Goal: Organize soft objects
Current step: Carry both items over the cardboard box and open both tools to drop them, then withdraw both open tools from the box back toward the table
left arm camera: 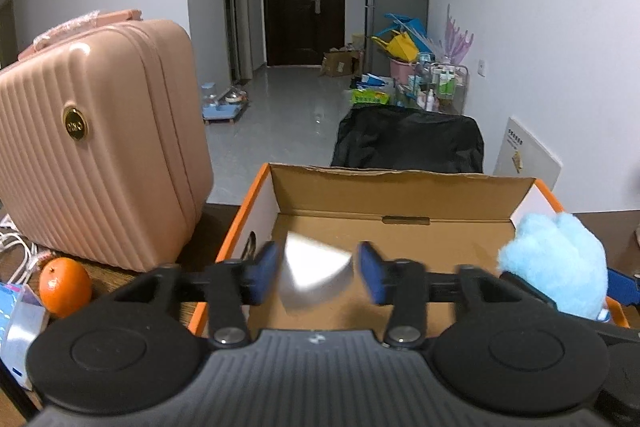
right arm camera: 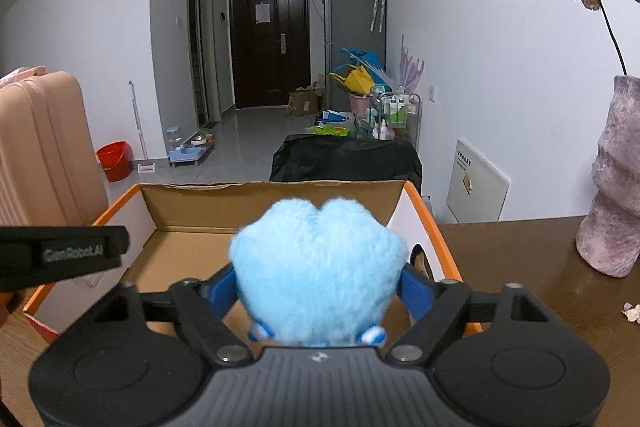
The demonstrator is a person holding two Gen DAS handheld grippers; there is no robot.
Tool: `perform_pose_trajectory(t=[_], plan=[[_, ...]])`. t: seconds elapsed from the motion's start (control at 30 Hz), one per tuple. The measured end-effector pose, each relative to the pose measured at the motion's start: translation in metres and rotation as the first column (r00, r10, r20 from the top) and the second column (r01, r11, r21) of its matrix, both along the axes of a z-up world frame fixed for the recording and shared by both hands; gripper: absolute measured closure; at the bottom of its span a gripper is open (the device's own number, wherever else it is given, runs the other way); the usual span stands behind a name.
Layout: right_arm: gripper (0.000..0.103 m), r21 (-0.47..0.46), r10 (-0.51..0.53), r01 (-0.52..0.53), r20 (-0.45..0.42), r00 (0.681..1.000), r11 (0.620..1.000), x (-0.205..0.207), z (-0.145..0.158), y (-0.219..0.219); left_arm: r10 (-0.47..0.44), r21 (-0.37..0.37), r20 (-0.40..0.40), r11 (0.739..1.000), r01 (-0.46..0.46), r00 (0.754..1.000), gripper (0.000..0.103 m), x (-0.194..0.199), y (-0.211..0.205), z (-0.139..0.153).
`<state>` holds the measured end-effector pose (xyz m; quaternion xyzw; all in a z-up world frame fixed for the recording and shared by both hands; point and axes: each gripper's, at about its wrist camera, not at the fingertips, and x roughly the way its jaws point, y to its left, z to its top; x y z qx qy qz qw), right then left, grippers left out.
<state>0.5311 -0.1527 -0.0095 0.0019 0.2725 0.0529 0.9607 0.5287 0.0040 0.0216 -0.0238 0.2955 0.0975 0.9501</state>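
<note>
An open cardboard box with orange edges stands on the wooden table; its rim also shows in the right wrist view. My right gripper is shut on a fluffy light blue plush toy and holds it over the box's near right part. The toy also shows in the left wrist view. My left gripper is open over the box, and a blurred pale grey object lies between its blue pads, apparently not pinched. The left gripper's body shows at the left of the right wrist view.
A pink hard-shell case stands left of the box. An orange and white cables lie by it. A purple vase with a dried flower stands on the table to the right. A black bag is behind the box.
</note>
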Motion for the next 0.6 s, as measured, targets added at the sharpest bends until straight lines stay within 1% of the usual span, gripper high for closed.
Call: perform_pose_trajectory(t=[0.03,0.07,0.1,0.13,0.23,0.6], plan=[[0.013,0.002,-0.003,0.003,0.001,1.000,1.000,0.0003,0.0002,-0.0002,0.009,0.004,0.007,1.000,-0.009,1.000,0.021,-0.0016,0.0007,0.0003],[0.009,0.002,-0.005,0.005,0.003,1.000,1.000,0.0007,0.0000,-0.0007,0.020,0.013,0.018,1.000,-0.020,1.000,0.017,-0.0033,0.0014,0.0010],[0.006,0.003,-0.009,0.009,0.002,1.000,1.000,0.0009,0.0000,-0.0008,0.026,0.015,0.023,1.000,-0.026,0.999,0.009,-0.0050,0.0025,0.0016],[0.000,0.006,-0.013,0.013,-0.002,1.000,1.000,0.0011,-0.0003,-0.0011,0.030,0.012,0.024,0.999,-0.030,0.999,0.000,-0.0062,0.0043,0.0020],[0.000,0.009,-0.015,0.015,-0.012,1.000,1.000,0.0011,-0.0021,-0.0015,0.049,0.023,0.032,0.998,-0.050,0.998,0.000,-0.0068,0.0072,0.0018],[0.000,0.007,-0.021,0.021,-0.005,1.000,1.000,-0.0024,-0.0001,-0.0027,0.036,0.033,0.041,0.999,-0.038,0.999,0.000,-0.0101,0.0094,0.0040]])
